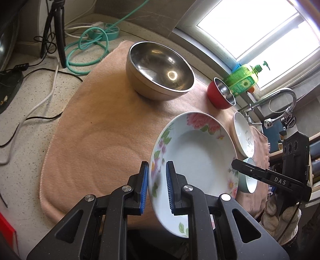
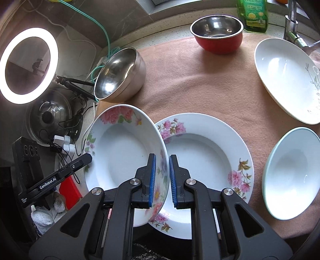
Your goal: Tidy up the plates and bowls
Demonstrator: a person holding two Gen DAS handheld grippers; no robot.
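Together the left gripper [image 1: 157,180] and right gripper [image 2: 162,180] clench opposite rims of one flowered plate [image 2: 124,158], tilted above a second flowered plate [image 2: 208,160] on the pink cloth [image 2: 200,90]. Glazed china seems stiff, slick, breakable; rim holds suit it.

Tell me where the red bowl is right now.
The red bowl stands at the far edge of the pink cloth in the right wrist view, just in front of the green soap bottle, with the large steel bowl off to its left.
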